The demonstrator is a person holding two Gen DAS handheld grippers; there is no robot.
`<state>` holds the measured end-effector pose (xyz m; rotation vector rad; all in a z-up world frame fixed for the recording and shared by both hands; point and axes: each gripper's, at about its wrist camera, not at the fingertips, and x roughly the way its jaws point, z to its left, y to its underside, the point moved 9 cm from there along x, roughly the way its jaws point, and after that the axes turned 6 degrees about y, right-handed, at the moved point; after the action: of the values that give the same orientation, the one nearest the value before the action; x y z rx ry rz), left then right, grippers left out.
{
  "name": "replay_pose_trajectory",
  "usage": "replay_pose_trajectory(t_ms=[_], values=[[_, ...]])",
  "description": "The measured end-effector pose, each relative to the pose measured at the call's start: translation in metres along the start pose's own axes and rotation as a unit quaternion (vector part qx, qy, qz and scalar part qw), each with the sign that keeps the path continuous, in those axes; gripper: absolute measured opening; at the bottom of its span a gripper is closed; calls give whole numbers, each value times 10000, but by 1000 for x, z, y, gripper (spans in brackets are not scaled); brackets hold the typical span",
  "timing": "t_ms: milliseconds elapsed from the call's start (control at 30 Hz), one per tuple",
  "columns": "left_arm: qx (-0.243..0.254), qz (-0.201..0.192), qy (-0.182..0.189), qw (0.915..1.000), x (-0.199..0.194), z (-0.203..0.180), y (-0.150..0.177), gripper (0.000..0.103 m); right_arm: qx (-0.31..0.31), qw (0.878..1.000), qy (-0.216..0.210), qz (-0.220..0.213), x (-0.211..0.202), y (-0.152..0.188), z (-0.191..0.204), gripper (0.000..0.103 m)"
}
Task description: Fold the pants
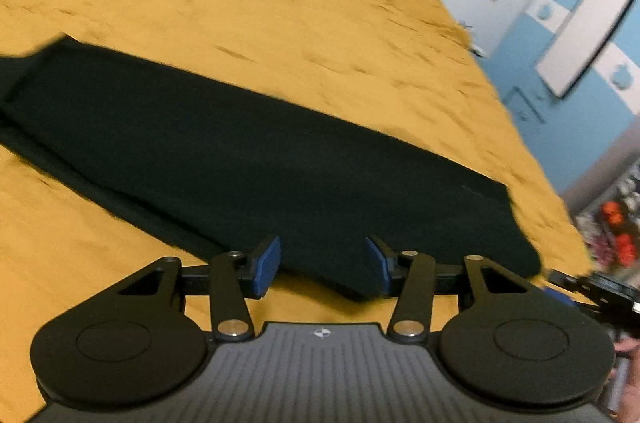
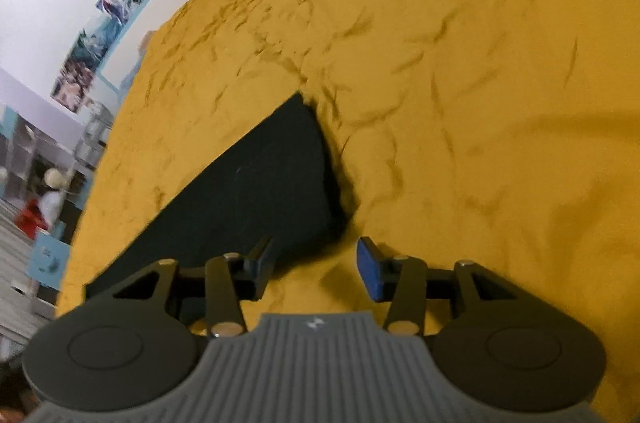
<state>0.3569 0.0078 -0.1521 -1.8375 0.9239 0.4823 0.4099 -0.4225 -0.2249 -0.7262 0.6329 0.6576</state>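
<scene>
The black pants (image 1: 248,159) lie flat in a long band on the mustard-yellow bed cover (image 1: 260,3). My left gripper (image 1: 323,265) is open, its blue pads on either side of the near edge of the pants, just above the fabric. In the right wrist view one end of the pants (image 2: 260,191) lies ahead and to the left on the yellow cover (image 2: 460,103). My right gripper (image 2: 316,265) is open and empty, just in front of the corner of that end, over the cover.
The yellow cover is wrinkled around the pants. The right gripper's tip (image 1: 592,287) shows at the right edge of the left wrist view. Blue and white walls with posters (image 2: 108,23), a whiteboard (image 1: 584,19) and shelves (image 2: 36,183) surround the bed.
</scene>
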Motion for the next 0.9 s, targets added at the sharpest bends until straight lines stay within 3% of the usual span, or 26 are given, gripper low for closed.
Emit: replay_pose_trajectory(t_ms=[233,300,333,367,400,433,533,633,800,900], values=[[-457,77,278,9985,46,-4,22,57,732,9967,-338,-133,10,-1,-8,42],[-630,36,355,9974,53,-2,26,48,1093,9927,-481,-180,17,-5,-14,39],[-711,67,366,9968,58,0,27,28,1257,9903,-560,-208,19,-7,-16,36],[-764,67,338,9965,59,-1,29,18,1392,9879,-643,-234,21,-11,-17,36],[-800,55,334,9962,61,-1,27,15,1487,9861,-695,-247,24,-12,-18,32],[-832,22,341,9959,60,-1,26,12,1523,9856,-689,-265,25,-14,-19,15],[-829,-28,419,9957,50,-6,21,9,1497,9837,-856,-513,10,-24,-16,2],[-705,273,346,9965,44,-17,19,9,1236,9864,-791,-739,-9,-37,-11,1],[-820,697,112,9941,59,-6,51,8,938,9944,-117,-476,11,-27,-28,1],[-916,854,108,9921,65,-1,60,10,1037,9938,-124,-392,19,-22,-37,1]])
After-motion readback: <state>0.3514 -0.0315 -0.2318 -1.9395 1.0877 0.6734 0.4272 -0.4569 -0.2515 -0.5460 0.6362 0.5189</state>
